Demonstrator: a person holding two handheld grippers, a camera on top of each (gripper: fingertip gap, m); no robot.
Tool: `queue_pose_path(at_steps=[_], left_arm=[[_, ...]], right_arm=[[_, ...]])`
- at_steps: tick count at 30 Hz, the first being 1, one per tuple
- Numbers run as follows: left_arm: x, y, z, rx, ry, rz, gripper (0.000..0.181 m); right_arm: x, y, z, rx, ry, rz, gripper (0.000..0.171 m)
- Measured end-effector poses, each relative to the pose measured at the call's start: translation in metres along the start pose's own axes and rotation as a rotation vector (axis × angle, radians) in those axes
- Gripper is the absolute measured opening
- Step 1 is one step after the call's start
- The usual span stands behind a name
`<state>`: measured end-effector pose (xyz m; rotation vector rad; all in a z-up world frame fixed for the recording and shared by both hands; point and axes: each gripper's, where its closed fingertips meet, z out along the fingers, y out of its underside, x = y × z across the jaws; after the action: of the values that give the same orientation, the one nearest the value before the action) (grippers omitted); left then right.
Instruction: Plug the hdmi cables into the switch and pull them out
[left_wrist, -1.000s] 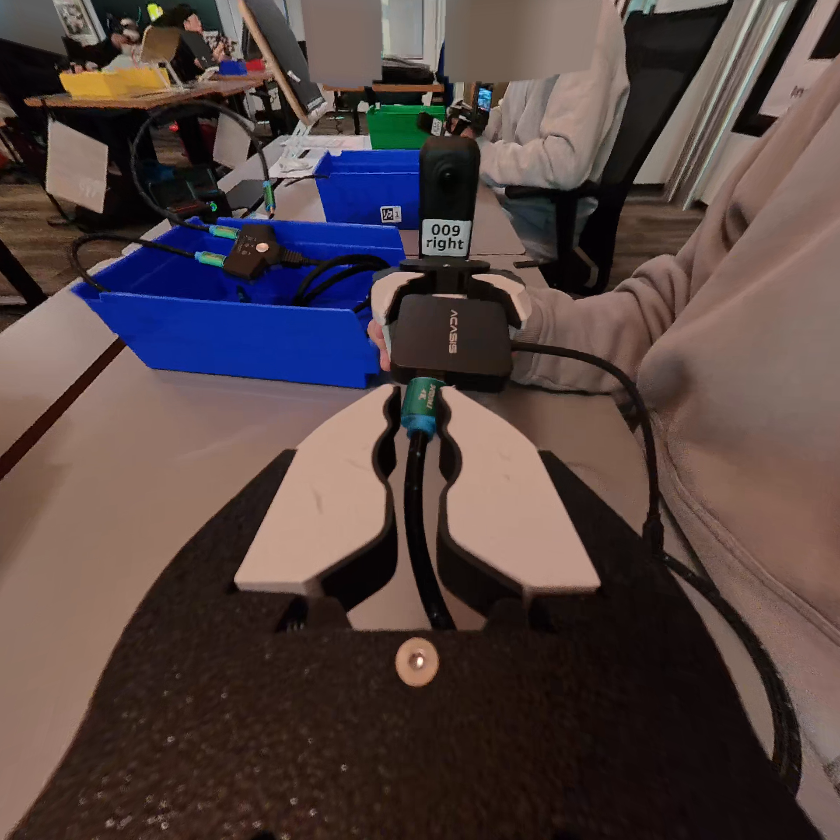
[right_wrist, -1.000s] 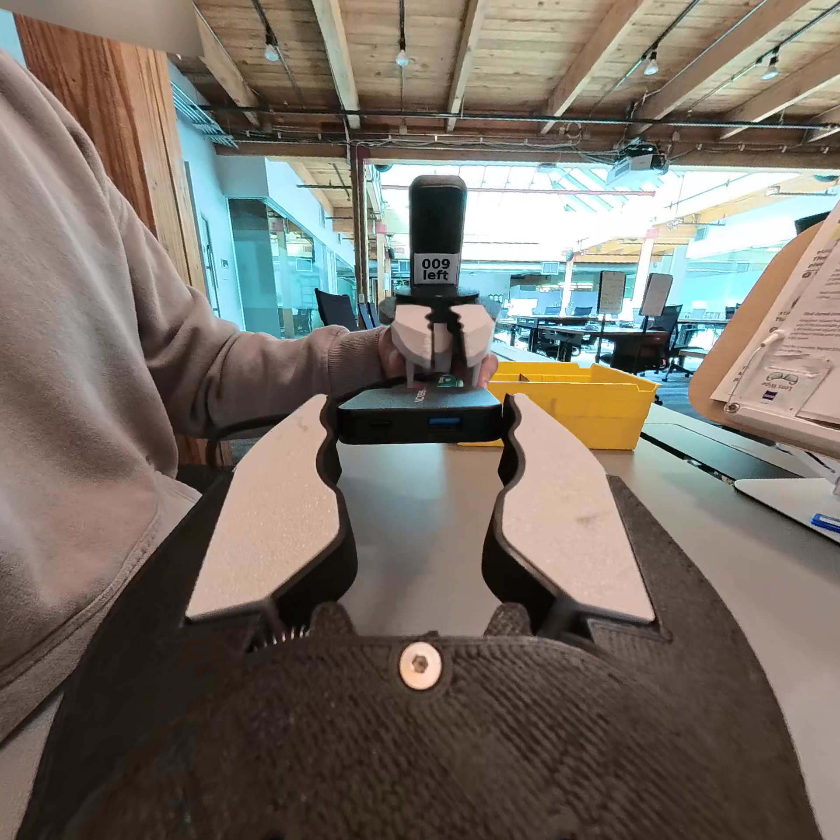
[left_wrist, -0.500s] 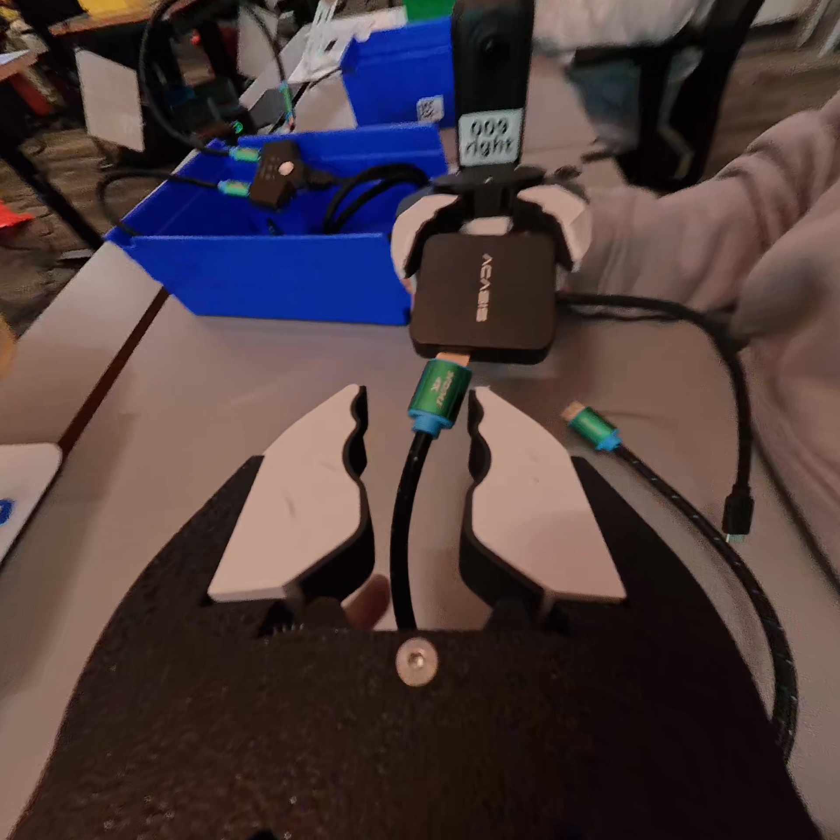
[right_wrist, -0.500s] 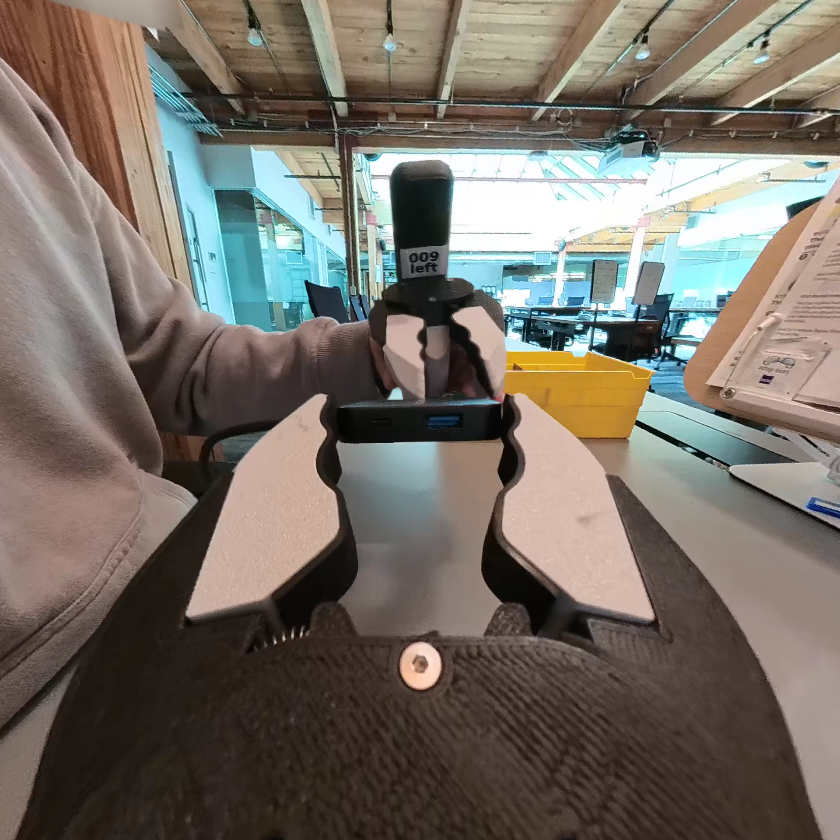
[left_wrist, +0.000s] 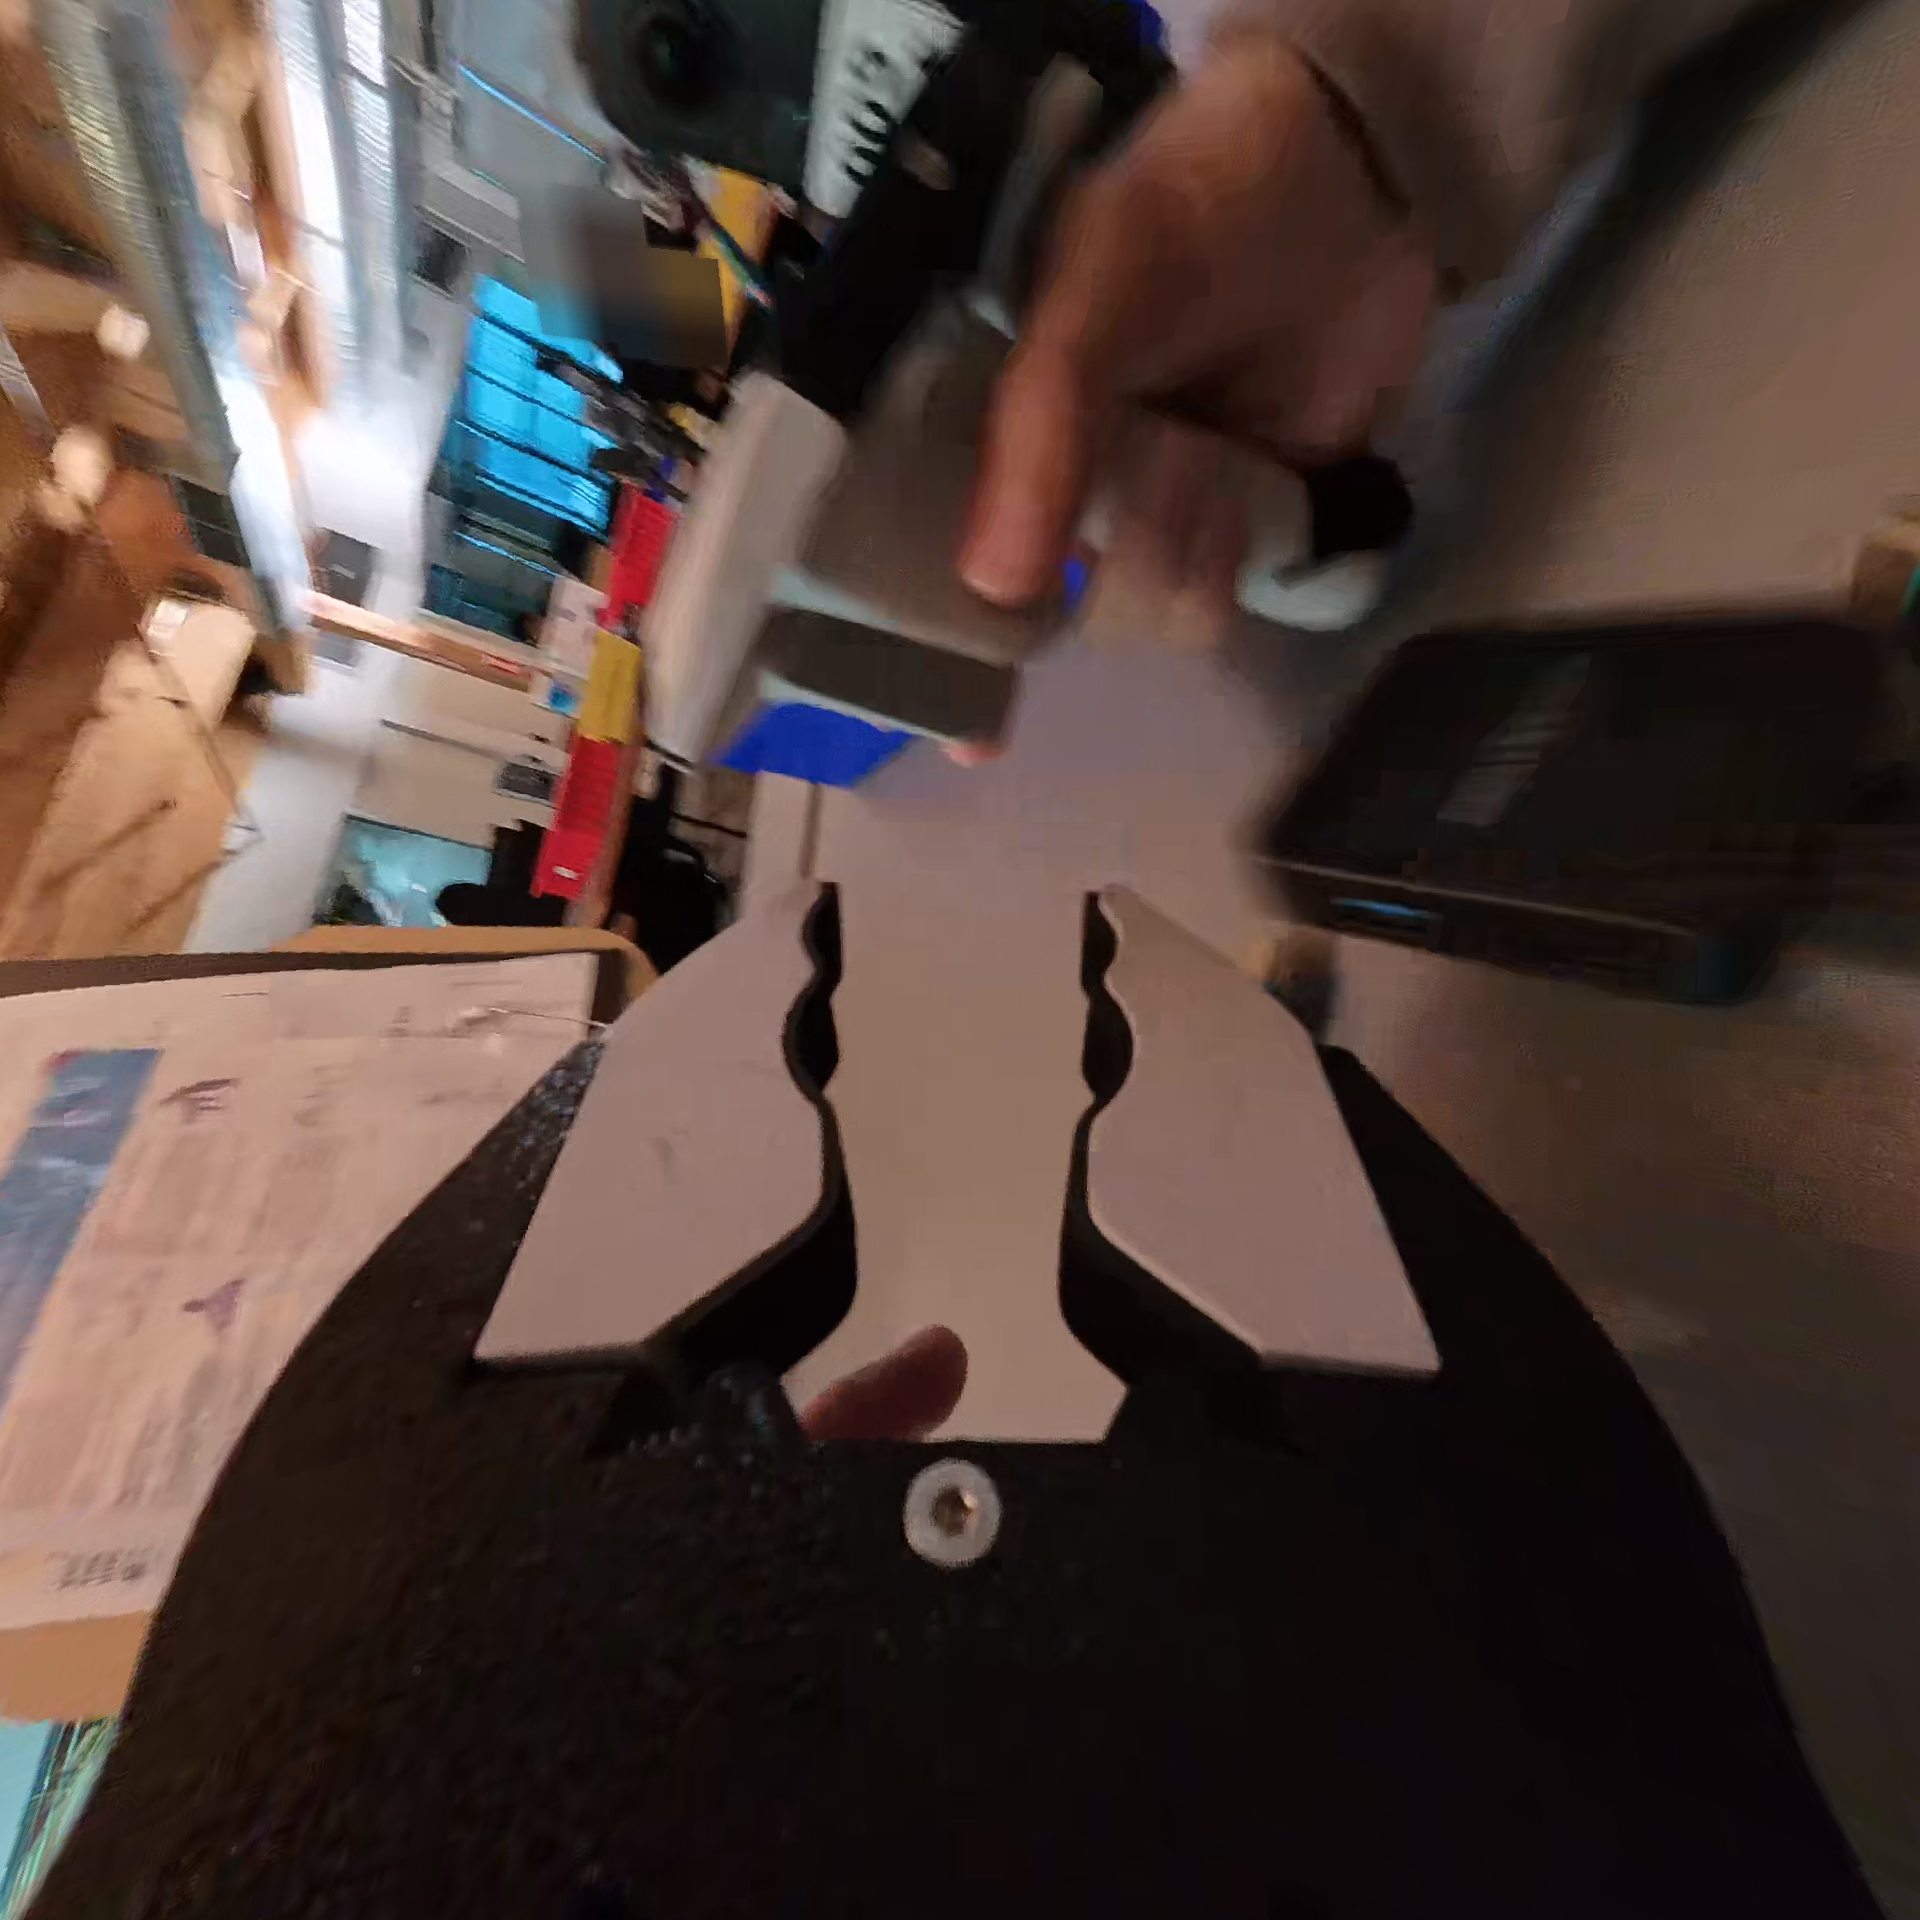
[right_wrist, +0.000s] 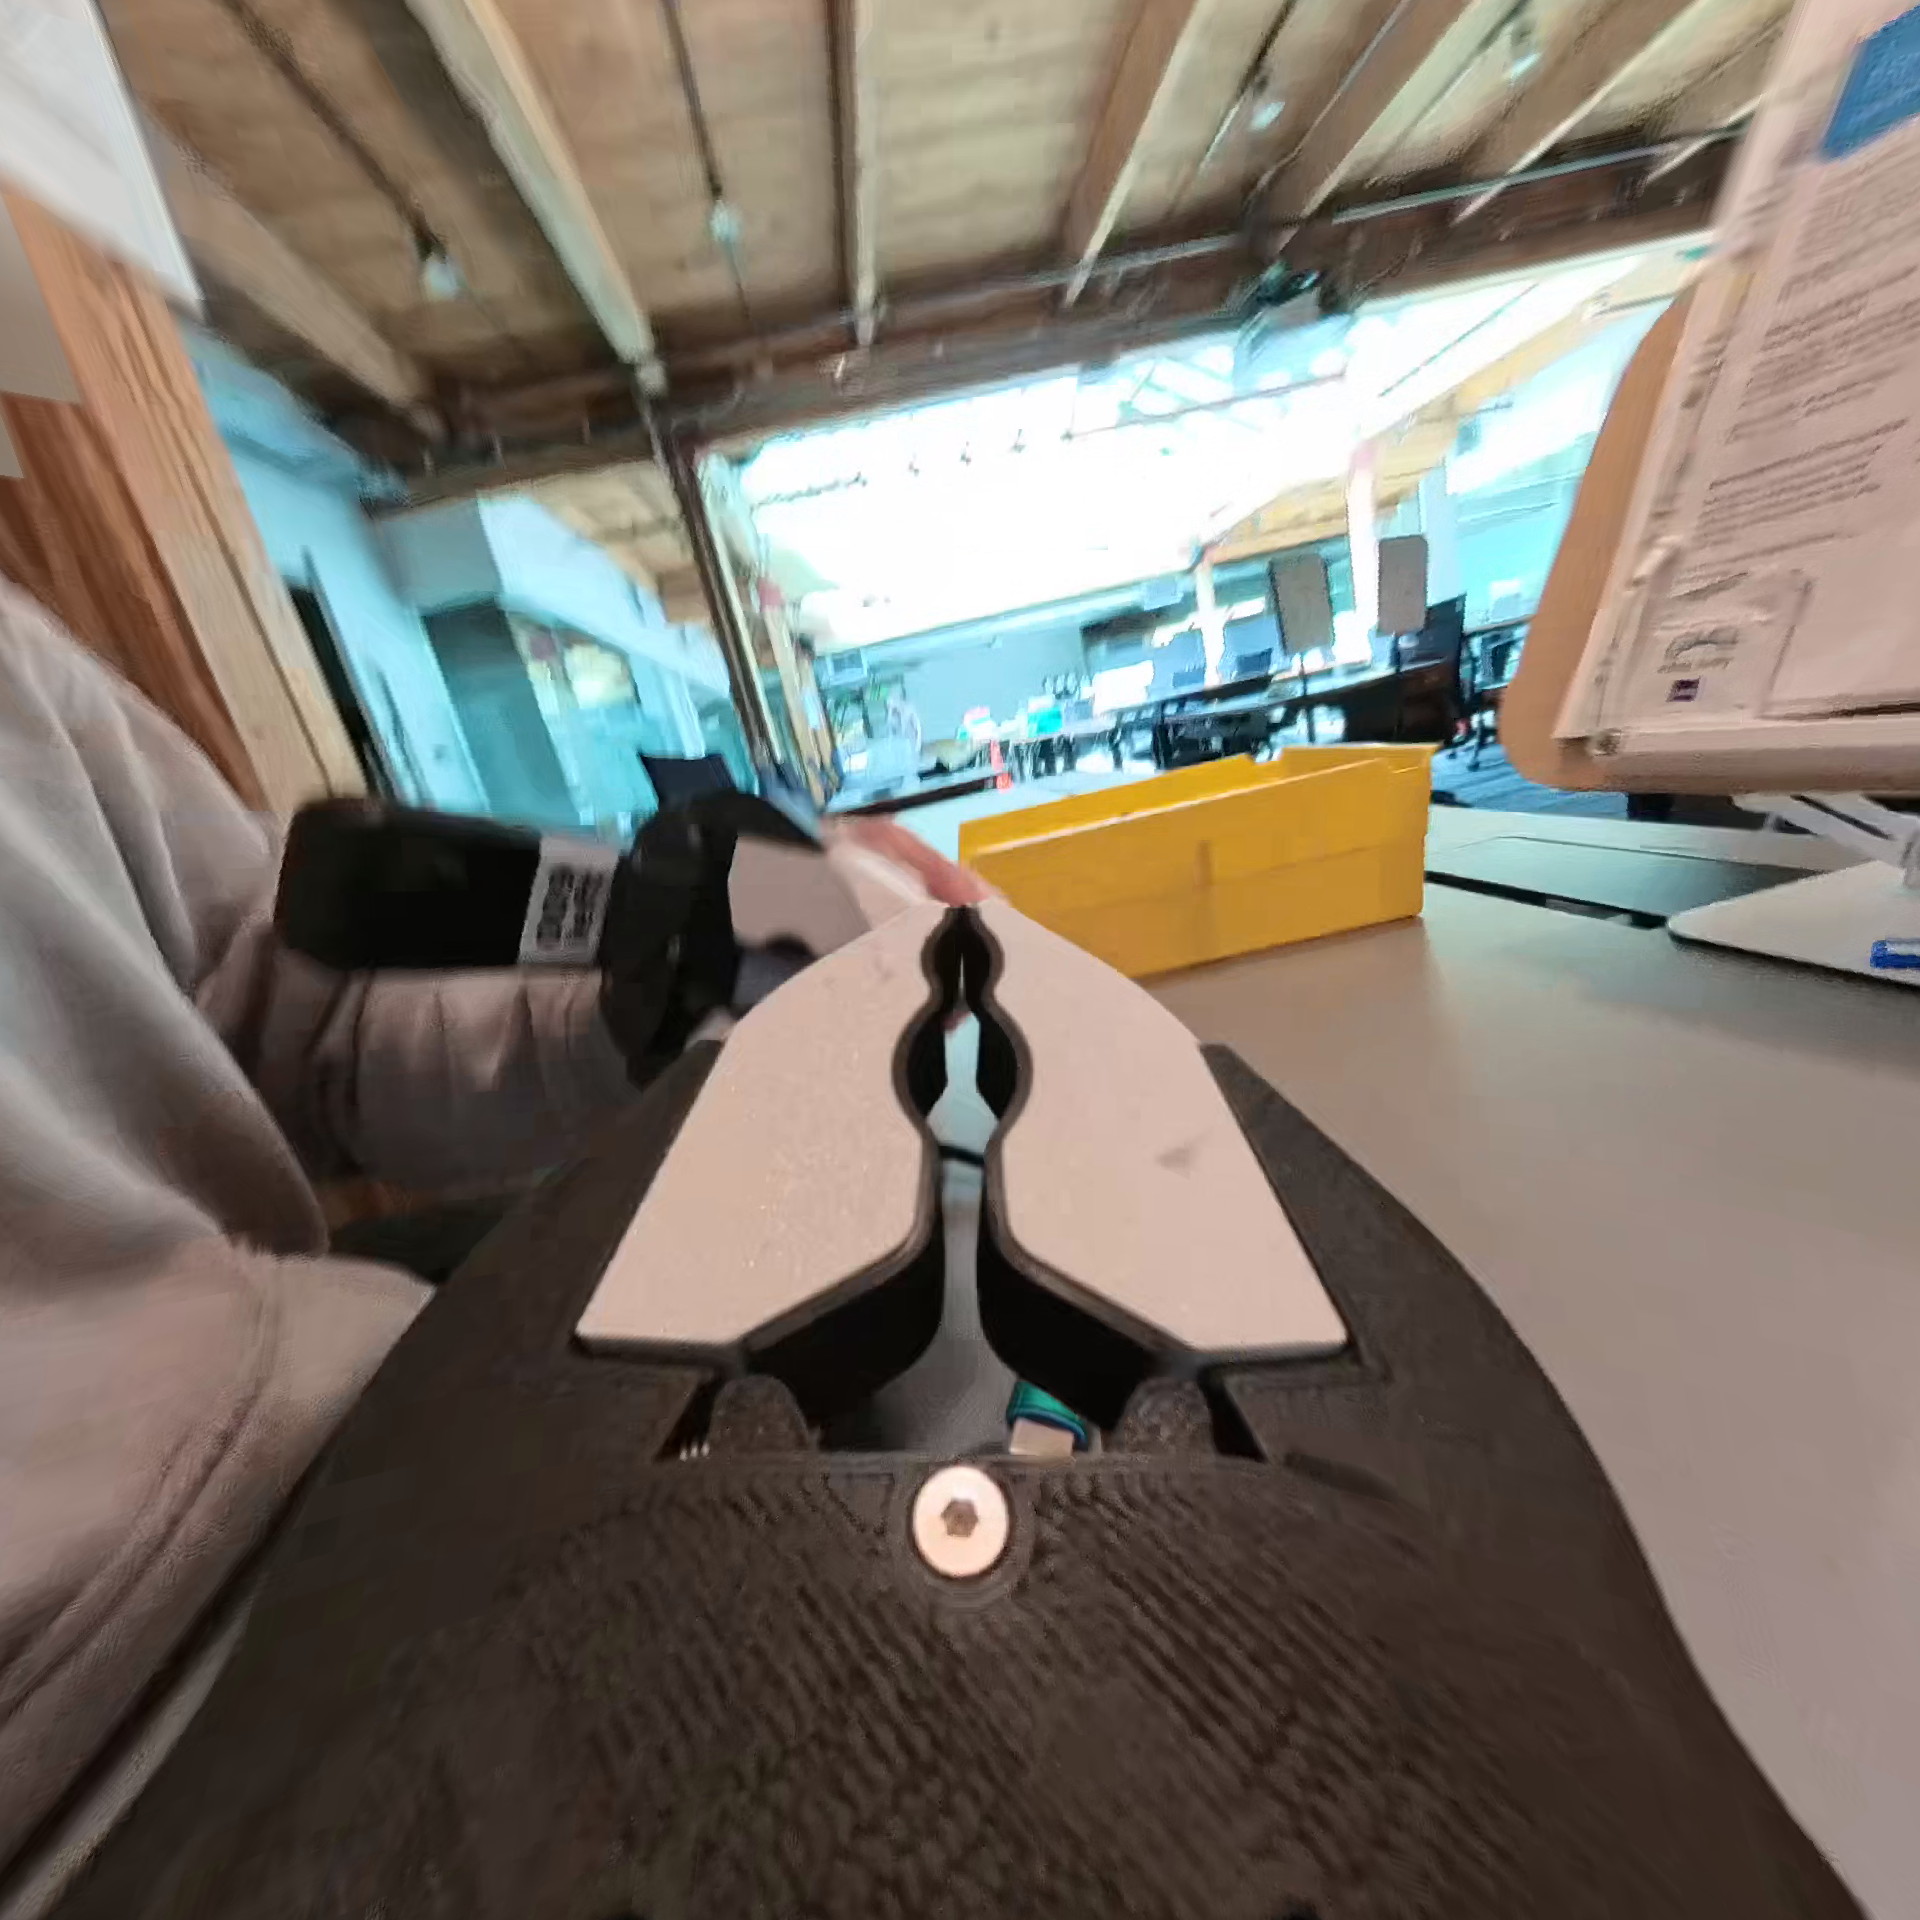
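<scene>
Both grippers have let go since half a second ago: the left gripper (left_wrist: 961, 914) is now rolling sideways, fingers spread and empty, while the right gripper (right_wrist: 961, 920) is sitting pinched together on nothing. Off to its right, the black switch (left_wrist: 1590, 800) is lying blurred; a green HDMI plug (right_wrist: 1044, 1418) is peeking out beneath the right fingers.

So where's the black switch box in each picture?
Left wrist view: the switch box is on the right, about halfway up, and blurry.
Right wrist view: it is not in this picture.
Shared landmark: the paper board, on the left in the left wrist view and on the right in the right wrist view.
</scene>
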<state>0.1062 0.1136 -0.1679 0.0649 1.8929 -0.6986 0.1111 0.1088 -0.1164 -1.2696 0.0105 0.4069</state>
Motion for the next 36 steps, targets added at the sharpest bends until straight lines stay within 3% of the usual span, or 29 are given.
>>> queue_pose_path(at_steps=[4,9,14,17,21,26,32,36], left_arm=[[0.030,0.027,0.002,-0.110,0.131,-0.093,0.048],[0.067,0.042,-0.025,-0.184,0.348,-0.262,0.048],[0.102,0.014,-0.061,-0.095,0.650,-0.559,0.062],[0.113,0.013,-0.054,-0.141,0.690,-0.644,0.076],[0.116,0.008,-0.041,-0.174,0.779,-0.731,0.066],[0.100,0.000,-0.039,-0.125,0.749,-0.676,0.065],[0.041,-0.016,-0.042,-0.195,0.608,-0.517,0.064],[0.020,-0.033,-0.037,-0.151,0.567,-0.484,0.064]], right_arm=[[0.022,0.000,-0.018,-0.038,0.077,0.040,0.004],[0.003,0.019,-0.030,-0.294,0.045,-0.072,0.039],[-0.018,0.056,-0.036,-0.545,0.051,-0.126,0.061],[-0.029,0.069,-0.038,-0.589,0.027,-0.167,0.067],[-0.029,0.065,-0.032,-0.548,0.035,-0.122,0.070],[-0.038,0.079,-0.036,-0.694,0.061,-0.169,0.076],[-0.034,0.104,-0.029,-0.934,0.098,-0.398,0.087],[-0.029,0.098,-0.004,-0.851,0.111,-0.525,0.079]])
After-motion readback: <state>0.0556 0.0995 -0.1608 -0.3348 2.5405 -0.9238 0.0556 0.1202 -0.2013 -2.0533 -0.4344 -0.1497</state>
